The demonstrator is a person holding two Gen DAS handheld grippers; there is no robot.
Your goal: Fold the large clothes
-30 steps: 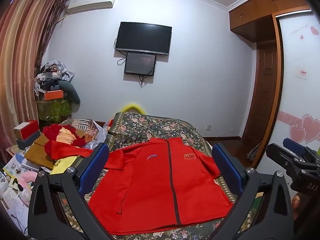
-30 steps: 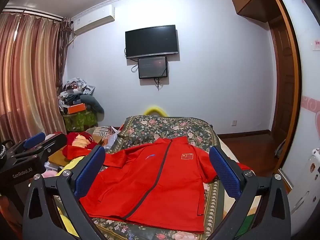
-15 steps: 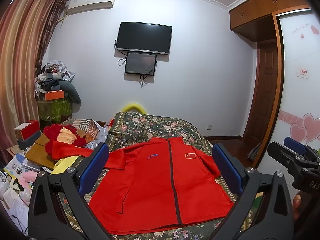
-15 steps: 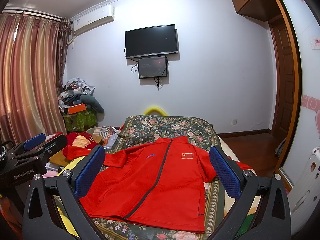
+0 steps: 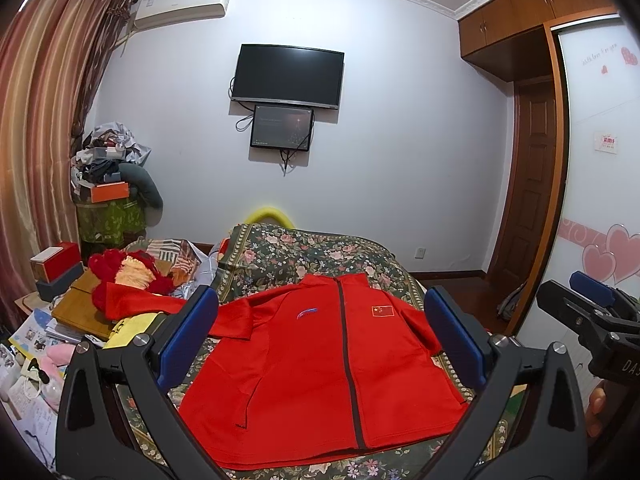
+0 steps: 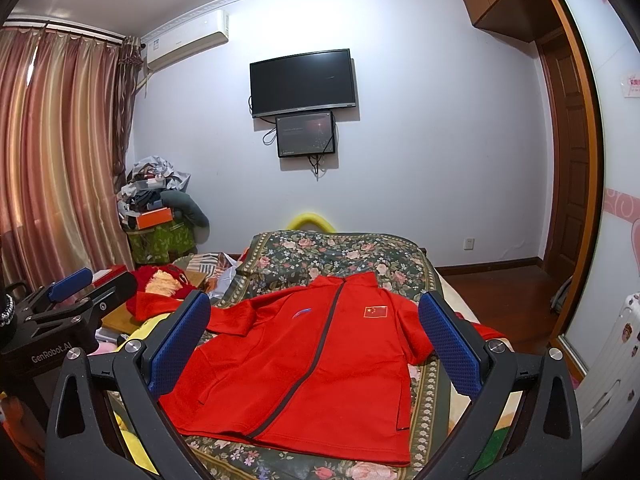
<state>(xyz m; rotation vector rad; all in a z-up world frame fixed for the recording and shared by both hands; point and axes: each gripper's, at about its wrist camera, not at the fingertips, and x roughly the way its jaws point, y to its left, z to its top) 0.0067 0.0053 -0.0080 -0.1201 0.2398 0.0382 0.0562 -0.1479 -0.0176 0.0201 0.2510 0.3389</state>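
A red jacket (image 5: 324,364) lies flat and face up on a bed covered with a dark floral bedspread (image 5: 304,252). Its zipper is closed, the collar points to the far wall, and both sleeves are spread out to the sides. A small flag patch (image 5: 383,311) is on one side of the chest and a small blue logo on the other side. The left gripper (image 5: 322,336) is above the near end of the bed, its two blue-padded fingers (image 5: 188,336) are wide apart and nothing is between them; the jacket is seen through the gap. The right gripper (image 6: 314,336) is in the same state, fingers far apart, empty, not touching the cloth. In the left wrist view the right gripper appears at the right edge, and in the right wrist view the left gripper appears at the left edge, so the two are side by side. Left of the bed there is a pile of things with a red fluffy item (image 5: 120,276) and boxes. On the far wall hang a television (image 5: 287,75) and a smaller screen (image 5: 282,127) under it.
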